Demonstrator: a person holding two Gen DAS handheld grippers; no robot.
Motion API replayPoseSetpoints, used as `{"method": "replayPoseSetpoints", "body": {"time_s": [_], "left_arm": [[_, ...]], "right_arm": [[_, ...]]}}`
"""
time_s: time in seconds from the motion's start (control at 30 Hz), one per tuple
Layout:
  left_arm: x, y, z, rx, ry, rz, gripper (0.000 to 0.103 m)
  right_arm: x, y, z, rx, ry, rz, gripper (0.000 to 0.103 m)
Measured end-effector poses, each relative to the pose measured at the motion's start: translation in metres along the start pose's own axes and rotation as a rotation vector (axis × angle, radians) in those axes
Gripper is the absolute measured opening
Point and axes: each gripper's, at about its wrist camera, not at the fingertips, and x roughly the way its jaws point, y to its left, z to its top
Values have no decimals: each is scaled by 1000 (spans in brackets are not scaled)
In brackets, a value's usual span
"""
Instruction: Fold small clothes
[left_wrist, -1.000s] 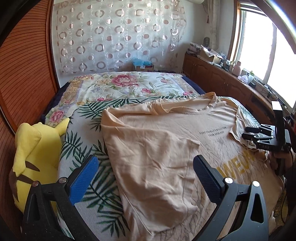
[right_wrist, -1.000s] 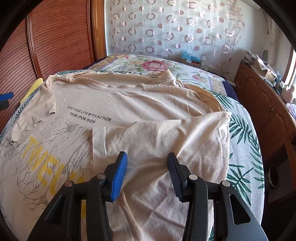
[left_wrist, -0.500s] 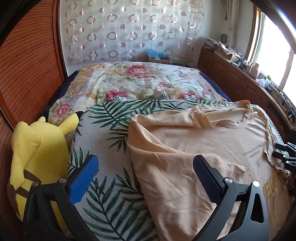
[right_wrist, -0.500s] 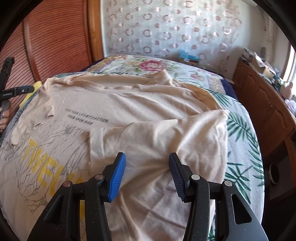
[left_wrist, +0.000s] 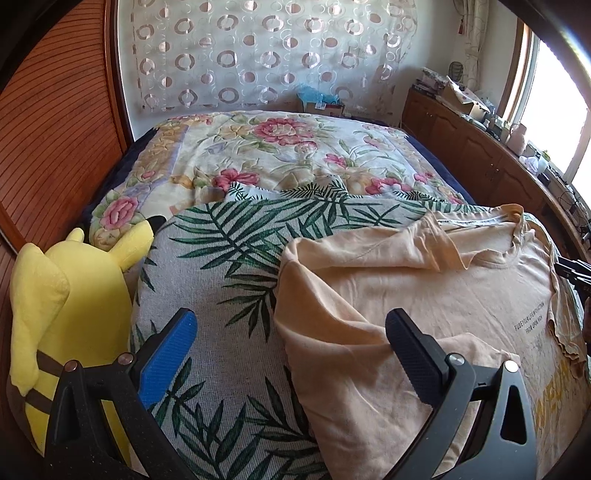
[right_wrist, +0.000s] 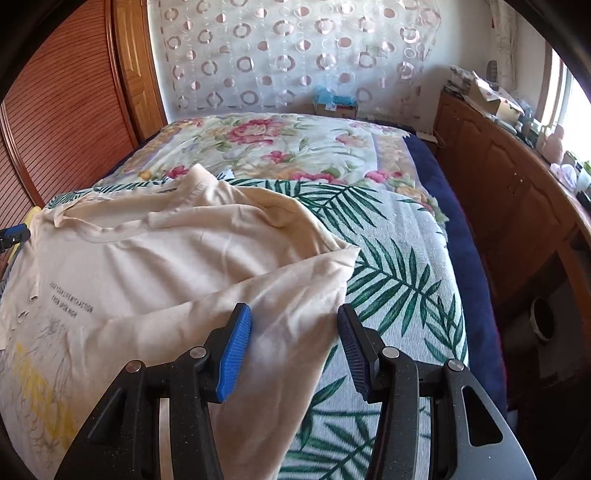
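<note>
Both grippers have slid outward since a second ago: the left gripper (left_wrist: 291, 339) now sits over the shirt's (left_wrist: 424, 295) left edge with bare leaf-print cover (left_wrist: 221, 295) under its blue pad, and the right gripper (right_wrist: 295, 343) has shifted to the shirt's right edge, where before both hung over cloth. Left jaws stand wide open, nothing gripped. Right jaws are about half open and empty too, the folded-in flap only lying beneath them. The shirt lies spread on the cover, collar toward the floral quilt (left_wrist: 280, 158), both sides already folded inward, printed front still showing in the middle. The plush (left_wrist: 66, 314) sits just off the cover's left side.

Risk from here, I'd say: a pinch at either edge may catch only the top flap, so a lift would peel the side folds open. A deep bite could also snag the cover and drag it along.
</note>
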Motion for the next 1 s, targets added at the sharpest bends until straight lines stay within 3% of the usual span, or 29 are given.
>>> {"method": "replayPoseSetpoints", "body": {"time_s": [0.47, 0.57, 0.6, 0.63, 0.7, 0.77, 0.8, 0.83, 0.9, 1.0], "left_arm": [[10, -10, -2, 46, 40, 43, 102], [5, -15, -2, 63, 12, 26, 72], [4, -17, 0, 72, 10, 16, 58], [4, -18, 1, 73, 15, 5, 50], [6, -20, 7, 81, 28, -4, 45], [9, -15, 12, 69, 26, -8, 39], [9, -14, 15, 60, 26, -10, 28], [9, -10, 16, 50, 27, -17, 16], [9, -4, 19, 10, 30, -72, 6], [-5, -7, 16, 4, -2, -72, 5]], "right_arm": [[21, 2, 13, -28, -11, -3, 53], [20, -1, 13, -36, -12, 11, 50], [20, 0, 14, -44, -14, 17, 43], [19, -1, 14, -53, -17, 27, 39], [21, 0, 18, -67, -16, 55, 21], [24, 1, 22, -67, -10, 71, 15], [25, 1, 23, -64, -7, 75, 10], [27, 1, 24, -66, -5, 84, 10], [28, 0, 26, -64, 1, 91, 7], [23, 6, 27, -73, -26, 90, 6]]}}
